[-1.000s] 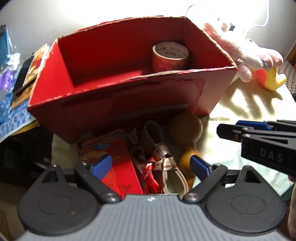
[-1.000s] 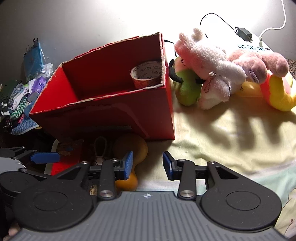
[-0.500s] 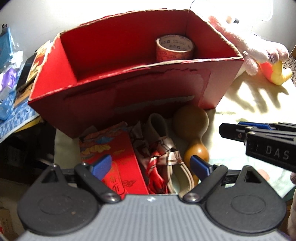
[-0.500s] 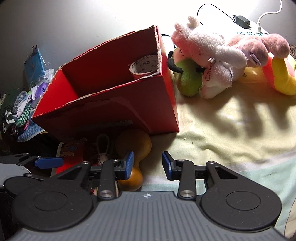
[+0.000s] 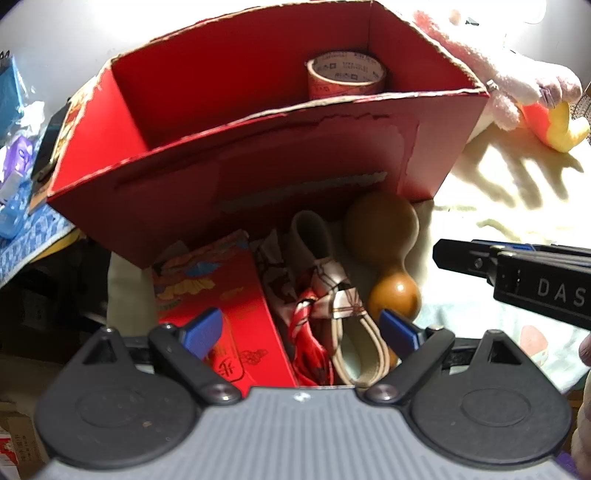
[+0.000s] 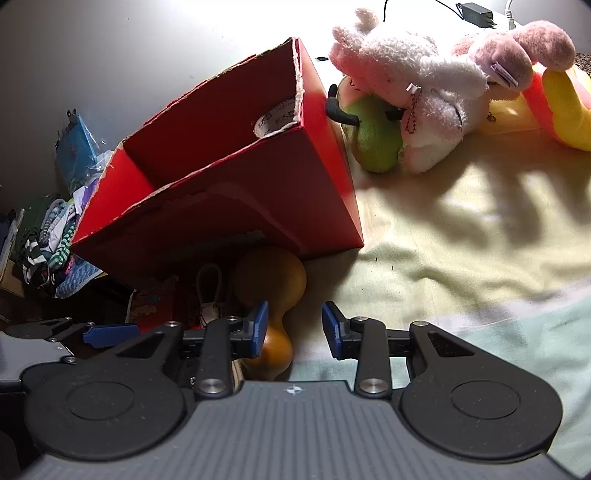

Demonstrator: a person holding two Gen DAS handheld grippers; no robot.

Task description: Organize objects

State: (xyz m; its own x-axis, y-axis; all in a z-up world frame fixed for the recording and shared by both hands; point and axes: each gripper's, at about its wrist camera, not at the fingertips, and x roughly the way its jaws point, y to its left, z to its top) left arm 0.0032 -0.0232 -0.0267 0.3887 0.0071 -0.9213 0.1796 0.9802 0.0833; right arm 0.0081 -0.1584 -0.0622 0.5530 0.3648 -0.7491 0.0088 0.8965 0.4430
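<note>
A red cardboard box [image 5: 258, 177] [image 6: 229, 206] stands open with a tape roll [image 5: 345, 77] inside at its right end. In front of it lie a red printed packet [image 5: 229, 295], a patterned scarf with a beige strap [image 5: 325, 295] and a brown gourd [image 5: 384, 243] [image 6: 273, 295]. My left gripper [image 5: 301, 330] is open and empty, its fingers either side of the packet and scarf. My right gripper [image 6: 293, 325] is open and empty, just right of the gourd; it also shows in the left wrist view [image 5: 517, 273].
Plush toys [image 6: 424, 85] and a green plush [image 6: 373, 129] lie behind the box's right side on a pale yellow cloth [image 6: 461, 229]. Clothes and bags [image 6: 51, 229] pile up at the left. A charger and cables [image 6: 476, 13] lie at the back.
Both grippers have moved closer to the box and the objects in front of it. The jaws of both stay open.
</note>
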